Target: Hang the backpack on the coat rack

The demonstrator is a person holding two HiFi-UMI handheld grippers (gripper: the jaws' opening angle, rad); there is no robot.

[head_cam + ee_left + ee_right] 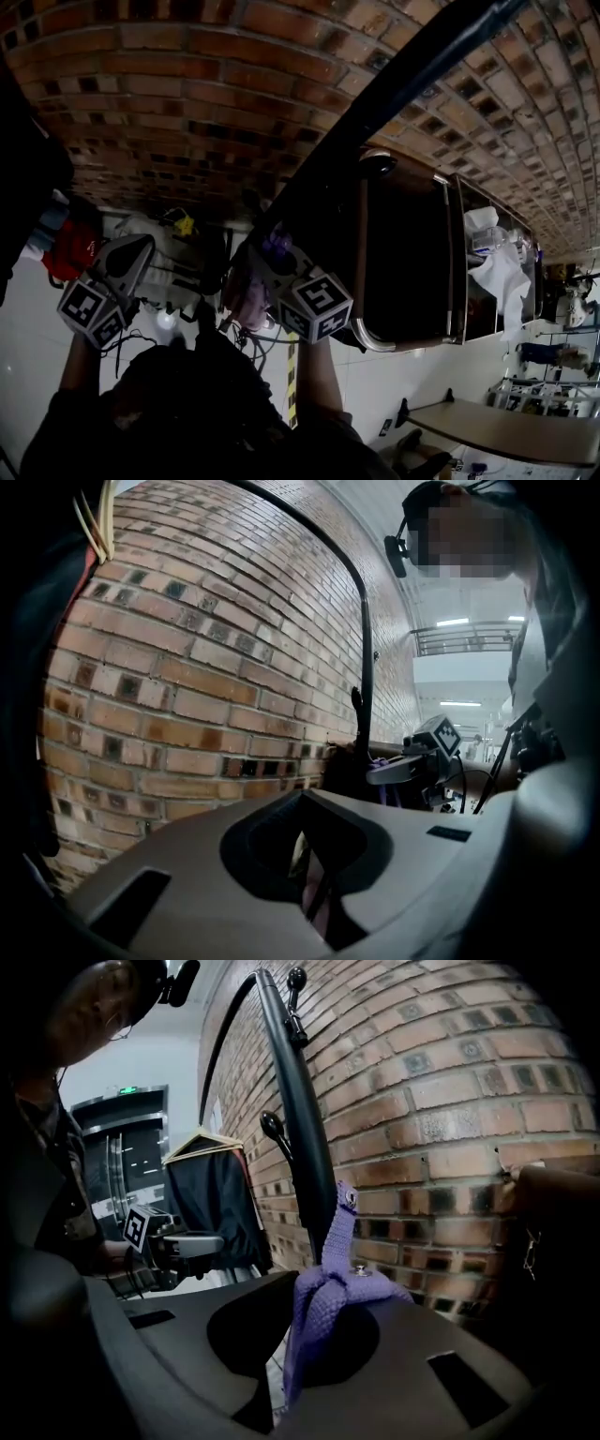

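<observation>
The coat rack (pixel 394 84) is a black pole standing against the brick wall, with round-knobbed hooks (pixel 272 1127) seen in the right gripper view. My right gripper (pixel 309 1314) is shut on a purple knitted strap (pixel 330 1260) of the backpack, right beside the pole. In the head view the strap (pixel 277 248) rises from that gripper (pixel 281 267), and a pale purple bundle (pixel 248 302) hangs under it in shadow. My left gripper (pixel 127 262) hovers to the left, apart from the pole. Its jaws (pixel 305 841) stand together with only a thin slit, and nothing clearly sits between them.
The brick wall (pixel 187 84) fills the background. A dark wooden cabinet (pixel 403 253) with a chrome frame stands right of the pole. A dark garment on a hanger (pixel 216 1194) hangs beyond the rack. Red cloth (pixel 70 248) lies at the far left.
</observation>
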